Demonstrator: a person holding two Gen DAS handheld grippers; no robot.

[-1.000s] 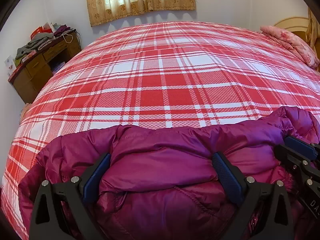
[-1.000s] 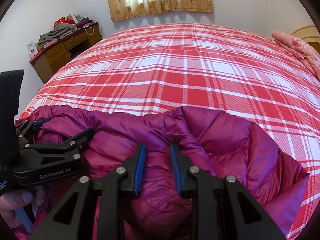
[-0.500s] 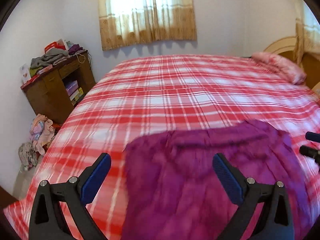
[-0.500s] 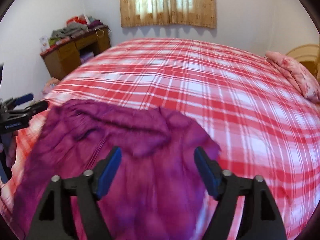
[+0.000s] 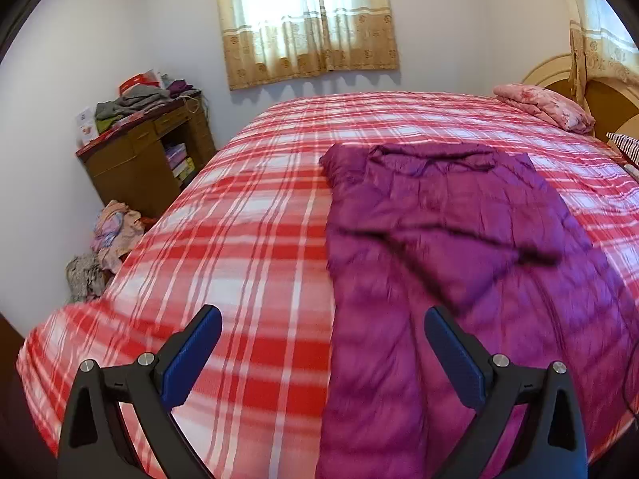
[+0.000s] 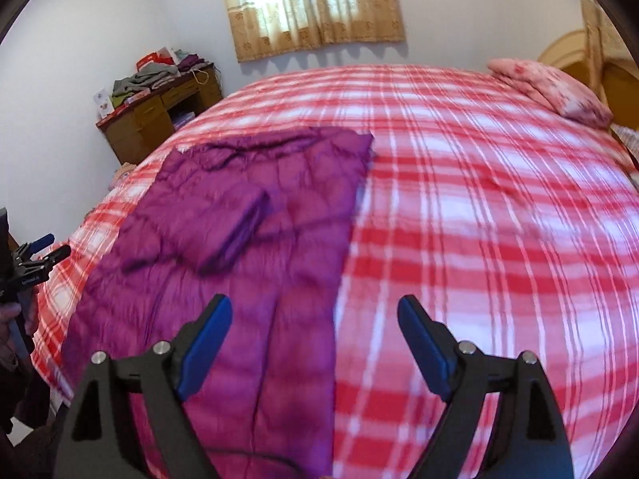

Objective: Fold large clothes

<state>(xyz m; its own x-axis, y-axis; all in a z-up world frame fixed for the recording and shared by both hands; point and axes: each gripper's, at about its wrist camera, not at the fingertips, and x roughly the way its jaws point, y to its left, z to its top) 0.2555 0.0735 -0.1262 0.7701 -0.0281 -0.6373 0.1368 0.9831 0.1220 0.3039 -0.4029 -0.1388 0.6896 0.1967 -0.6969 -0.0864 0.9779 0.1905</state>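
The wide bed with its red-and-white plaid cover (image 5: 247,239) carries my work. The long purple quilted down coat (image 5: 439,239) lies spread lengthwise along its near part, one sleeve (image 6: 223,227) folded across the body. My left tongs (image 5: 323,343) and right tongs (image 6: 315,331) hover spread wide, holding nothing. I judge the next fold needs both hem corners pinched evenly, lifting together so the puffy fabric doesn't slide.

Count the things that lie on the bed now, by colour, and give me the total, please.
Purple: 1, the purple quilted down coat spread flat on the red and white plaid bedspread.
Pink: 1, the pink floral folded blanket near the headboard.
Striped: 1, a red and white striped item at the edge, only partly seen.
Total: 3.
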